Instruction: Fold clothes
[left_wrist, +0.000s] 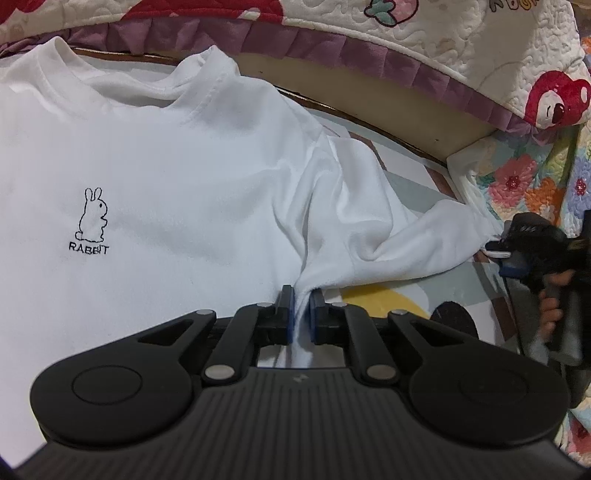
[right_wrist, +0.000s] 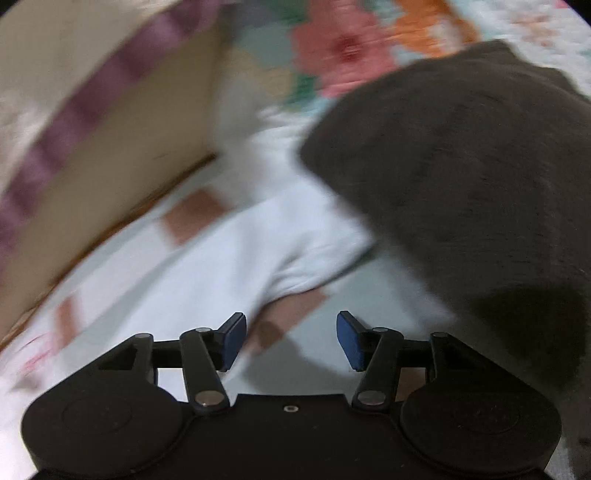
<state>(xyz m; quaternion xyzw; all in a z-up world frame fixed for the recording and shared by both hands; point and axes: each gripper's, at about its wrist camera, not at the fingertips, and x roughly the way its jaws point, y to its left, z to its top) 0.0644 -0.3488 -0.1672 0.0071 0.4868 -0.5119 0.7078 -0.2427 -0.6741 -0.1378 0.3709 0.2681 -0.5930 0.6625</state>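
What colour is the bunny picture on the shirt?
The bunny is a black outline on the white shirt, clearest in the left wrist view.

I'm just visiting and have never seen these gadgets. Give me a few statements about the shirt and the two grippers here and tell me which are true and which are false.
1. The left gripper is clamped on a bunch of the white T-shirt. True.
2. The right gripper is shut on a dark garment. False: its jaws stand apart with nothing between them; the dark grey cloth lies beyond it.
3. The shirt carries a rabbit drawing with the word RABBIT under it. True.
4. The shirt is already folded into a neat square. False: it lies spread out, with its sleeve rumpled.
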